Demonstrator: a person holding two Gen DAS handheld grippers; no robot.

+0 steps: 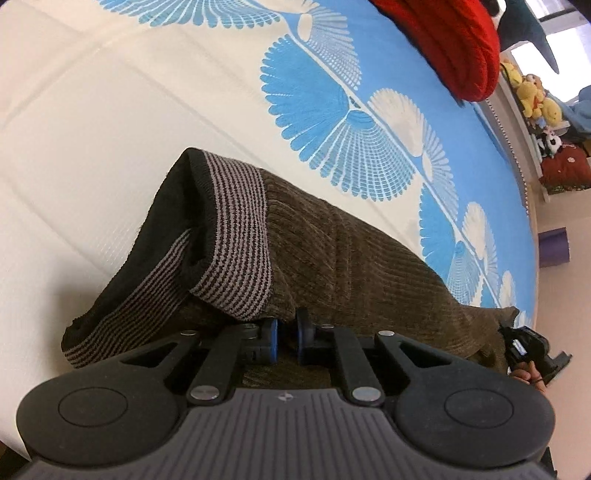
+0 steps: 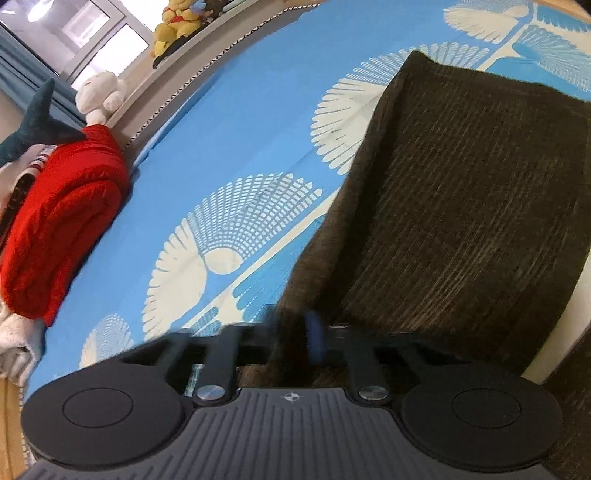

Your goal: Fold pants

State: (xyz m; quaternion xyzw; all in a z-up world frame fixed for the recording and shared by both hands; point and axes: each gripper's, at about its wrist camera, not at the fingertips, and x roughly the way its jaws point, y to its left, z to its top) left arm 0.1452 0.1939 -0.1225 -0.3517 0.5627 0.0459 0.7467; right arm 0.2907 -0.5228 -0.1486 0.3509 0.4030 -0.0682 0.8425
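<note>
Brown ribbed knit pants (image 1: 351, 254) lie on the bed, with a striped grey-and-black waistband (image 1: 236, 236) lifted and open toward me in the left wrist view. My left gripper (image 1: 287, 338) is shut on the pants' fabric just below the waistband. In the right wrist view the pants (image 2: 461, 206) stretch away across the blue sheet. My right gripper (image 2: 295, 339) is shut on the near edge of the pants; this view is blurred. The right gripper and the hand that holds it also show in the left wrist view (image 1: 528, 350), at the far end of the pants.
The bed has a blue sheet with white fan patterns (image 2: 229, 155) and a white part (image 1: 74, 155). A folded red knit garment (image 2: 62, 225) lies on the bed. Plush toys (image 2: 177, 26) sit on a ledge behind the bed. A purple object (image 1: 553, 245) stands on the floor.
</note>
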